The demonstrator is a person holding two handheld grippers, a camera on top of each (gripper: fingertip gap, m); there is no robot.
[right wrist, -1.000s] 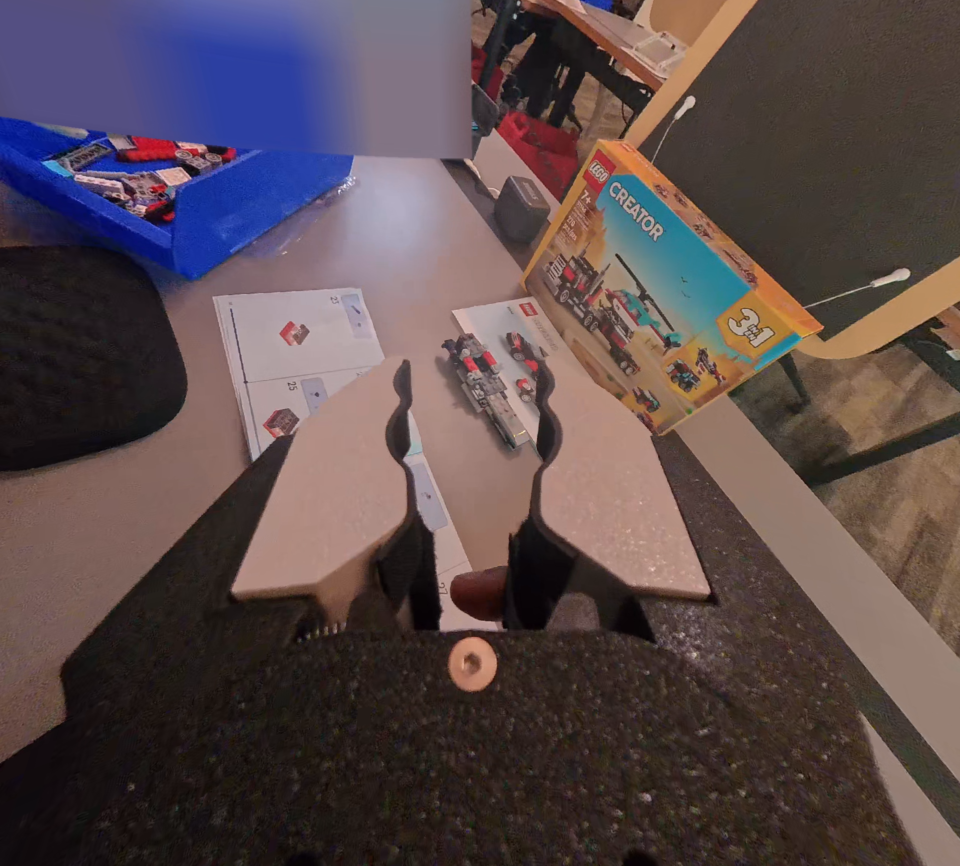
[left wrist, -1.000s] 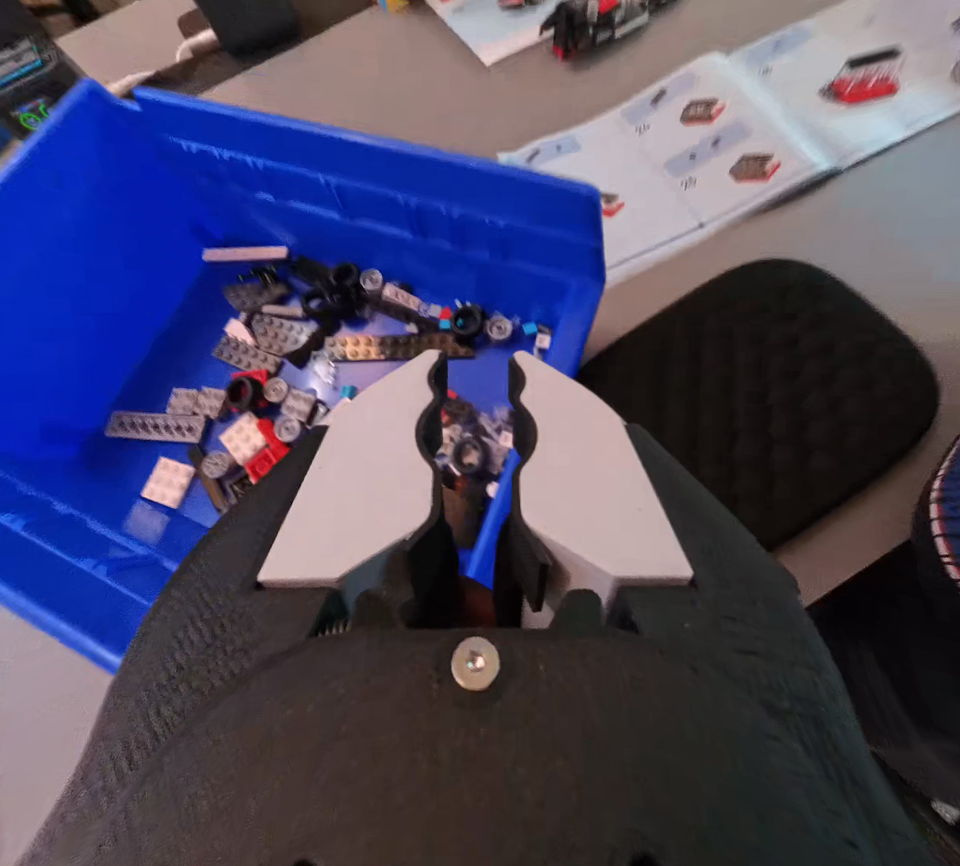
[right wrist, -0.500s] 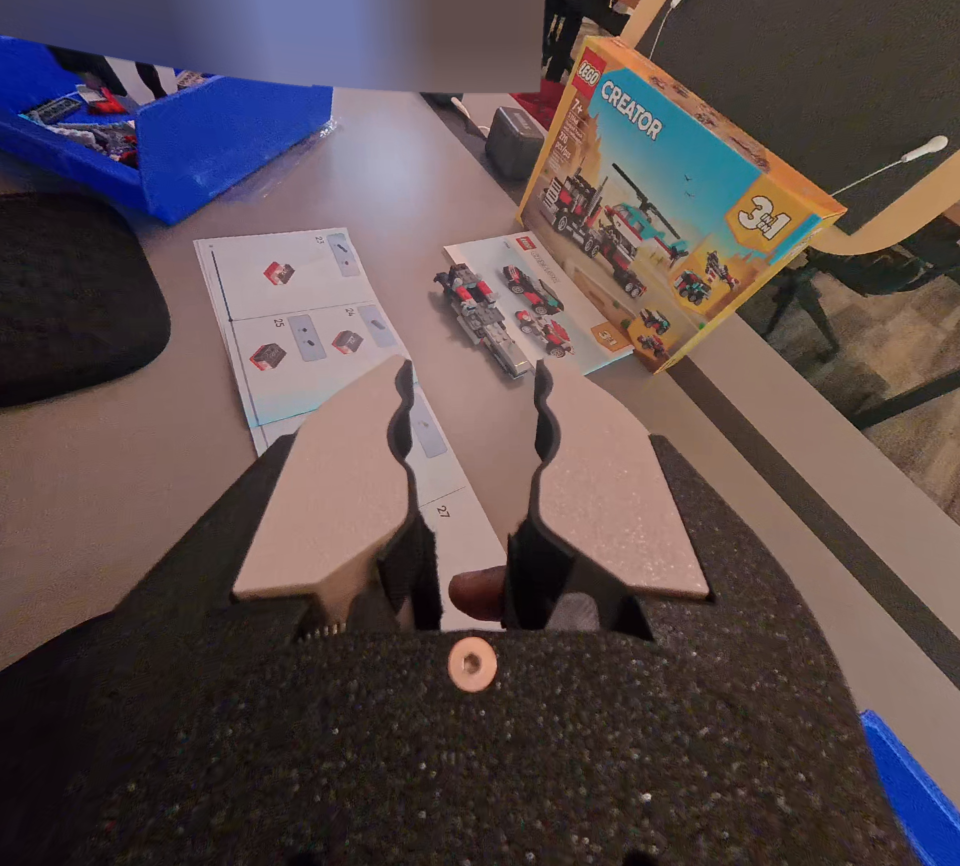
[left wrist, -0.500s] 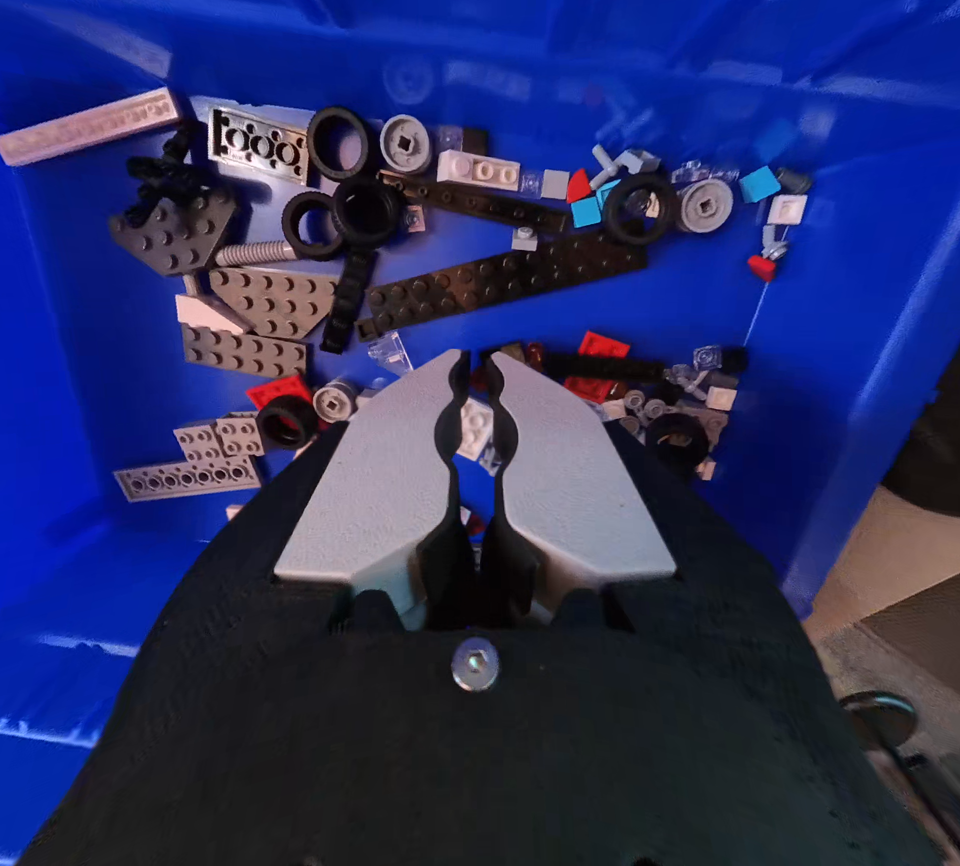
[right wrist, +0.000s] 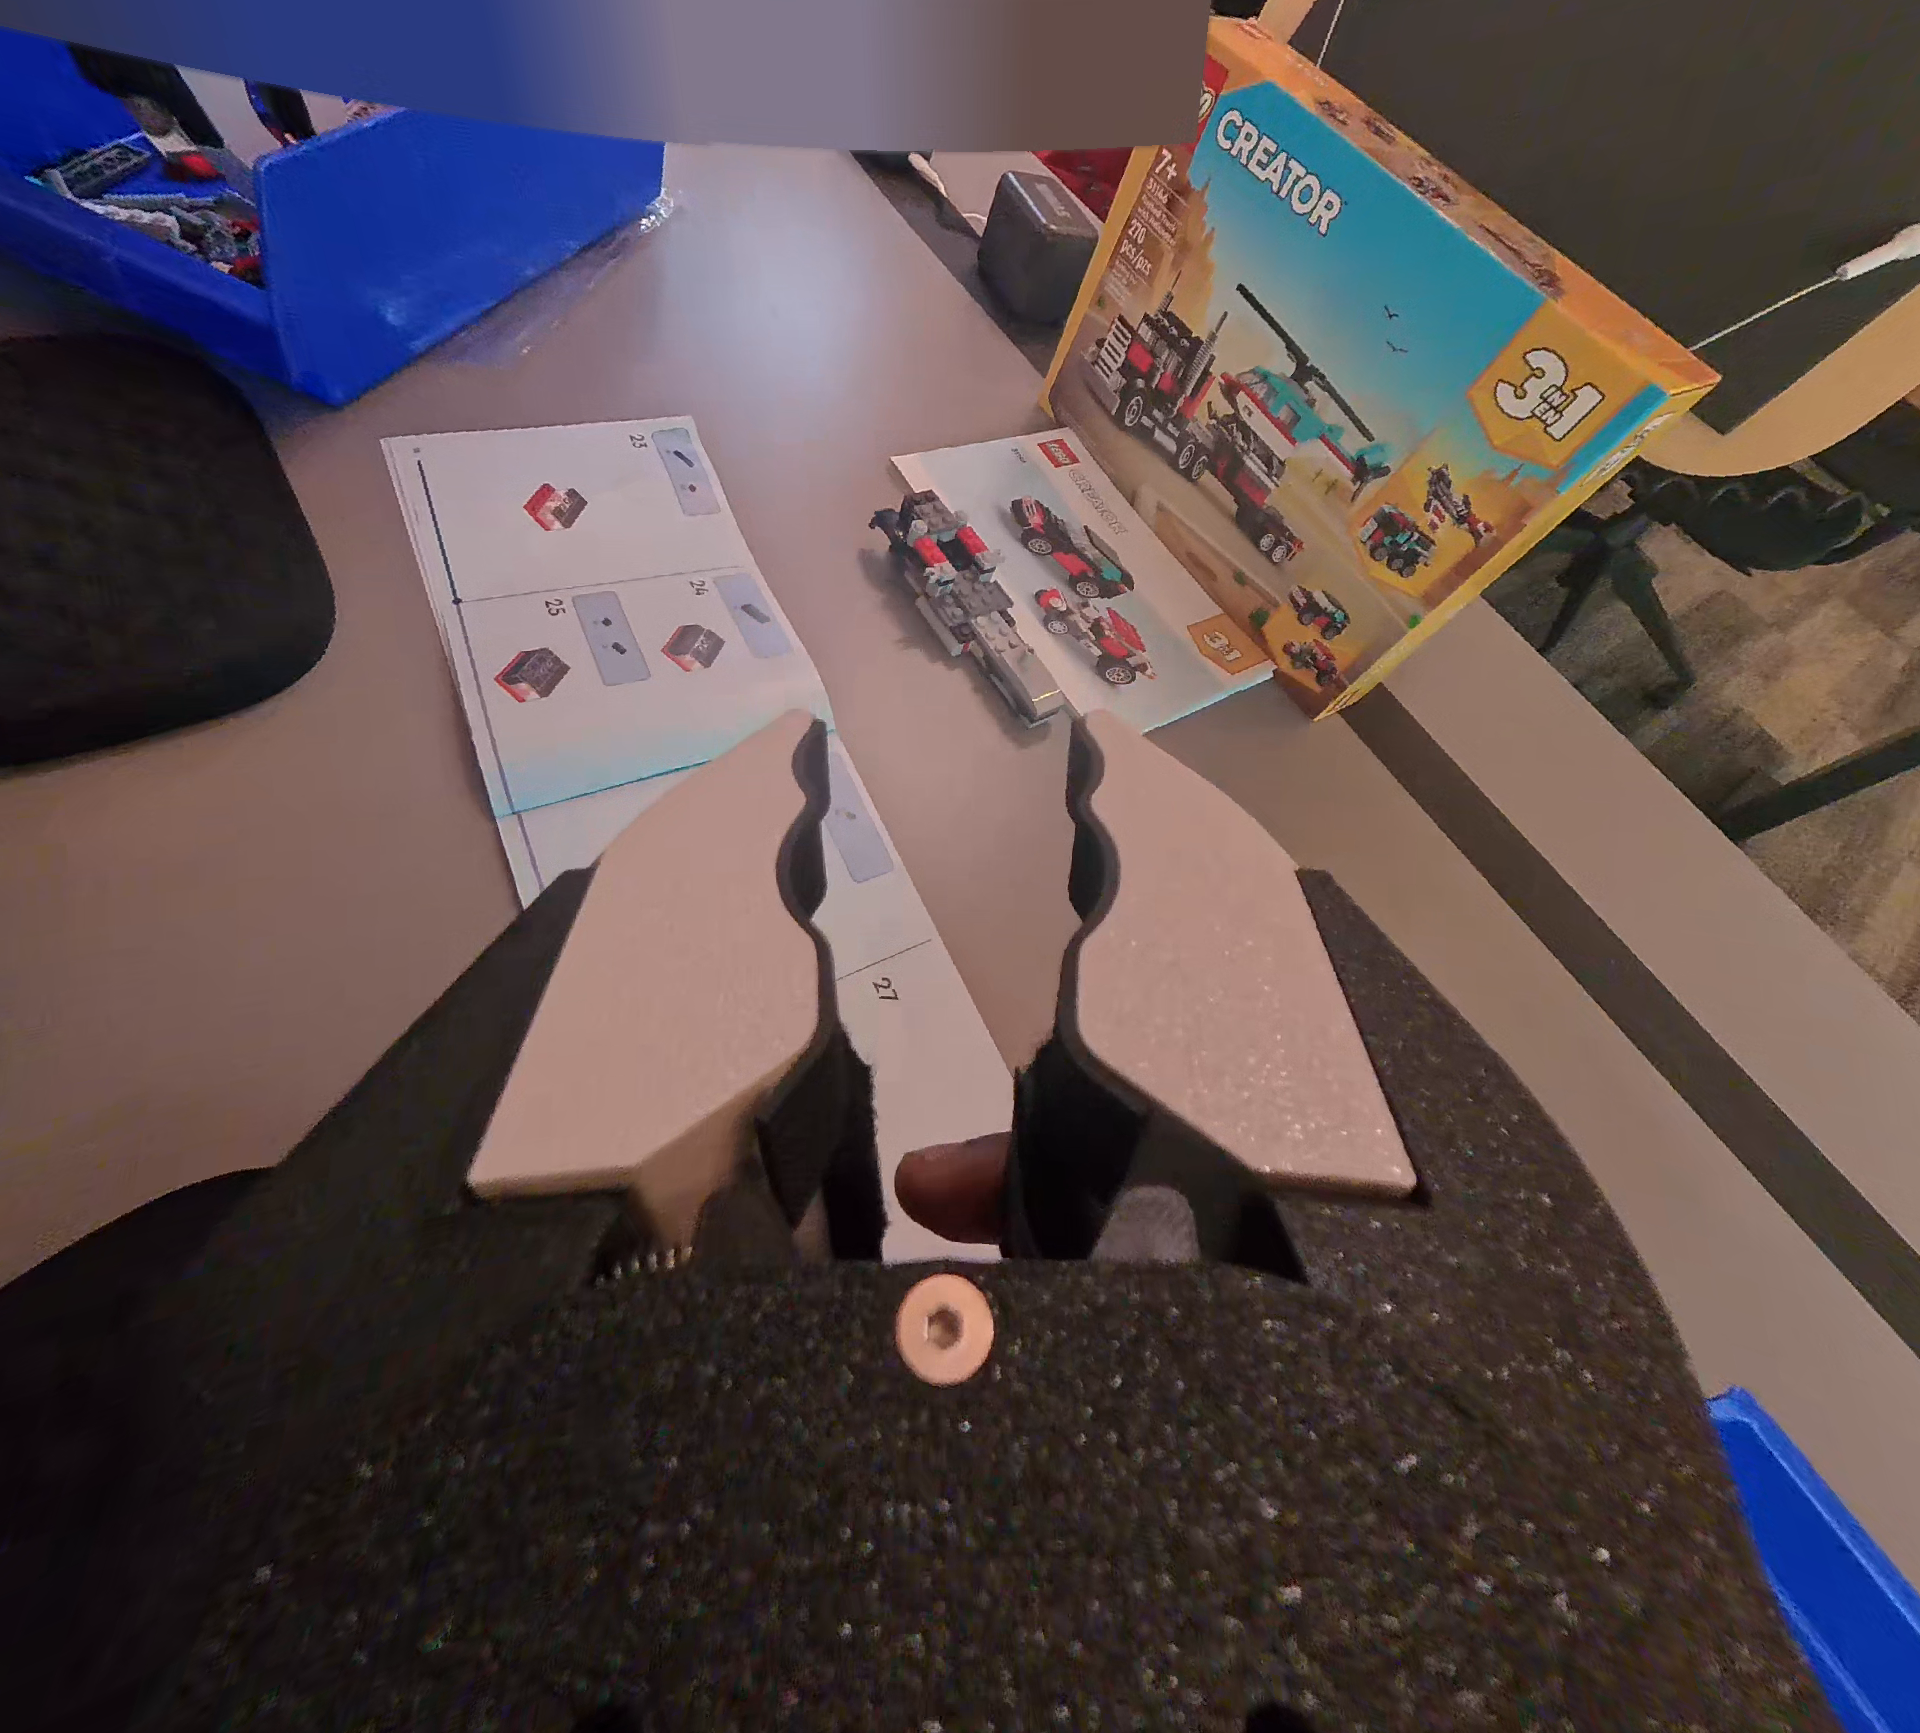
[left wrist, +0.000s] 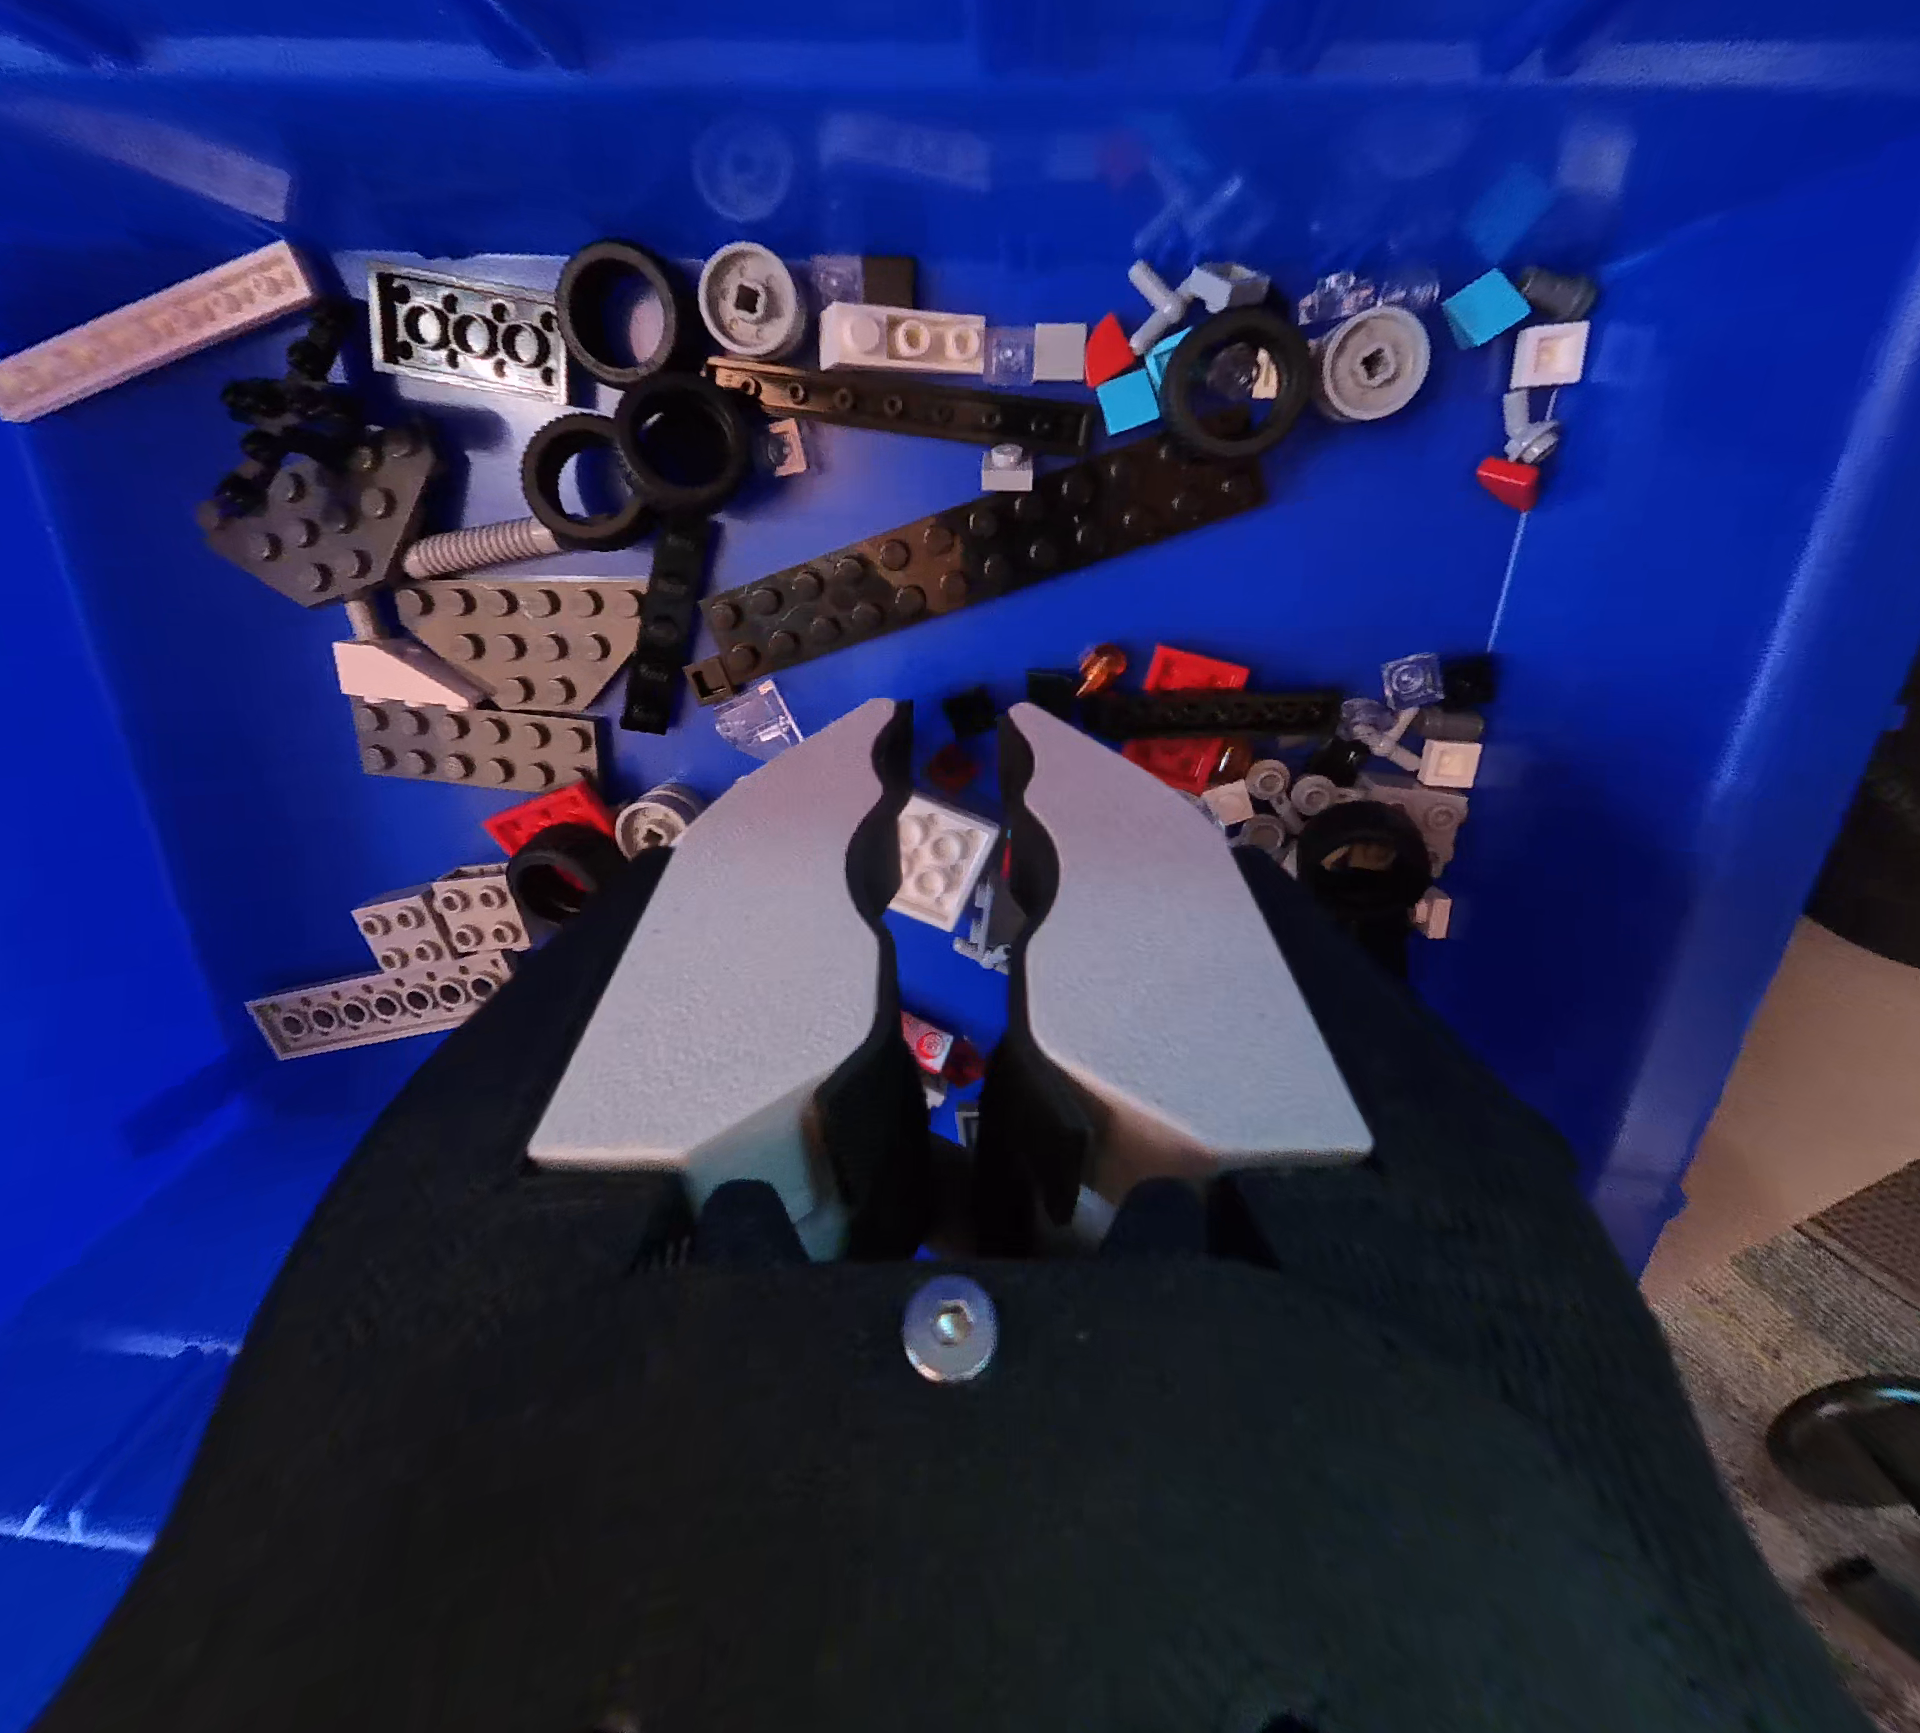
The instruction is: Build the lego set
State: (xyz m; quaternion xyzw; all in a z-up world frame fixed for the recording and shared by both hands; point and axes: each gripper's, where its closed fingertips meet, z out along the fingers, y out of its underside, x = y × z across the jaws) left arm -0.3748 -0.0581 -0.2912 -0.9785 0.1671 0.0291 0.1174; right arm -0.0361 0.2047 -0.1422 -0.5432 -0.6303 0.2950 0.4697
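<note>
Blue parts bin (left wrist: 1714, 748): left gripper (left wrist: 954, 727) fingers narrowly parted, empty, white 2x2 plate (left wrist: 940, 857) lying directly between them; right gripper (right wrist: 945, 748) spread, empty, over worktop (right wrist: 260, 904).

right gripper (right wrist: 945, 733) jaws wide apart, nothing between, over open instruction booklet (right wrist: 582, 603) on grey table (right wrist: 208, 904); part-built lego model (right wrist: 961, 603) just right of booklet; lego box (right wrist: 1351, 353) beyond; blue bin (right wrist: 416, 249) far left; black pad (right wrist: 125, 540) left
</note>
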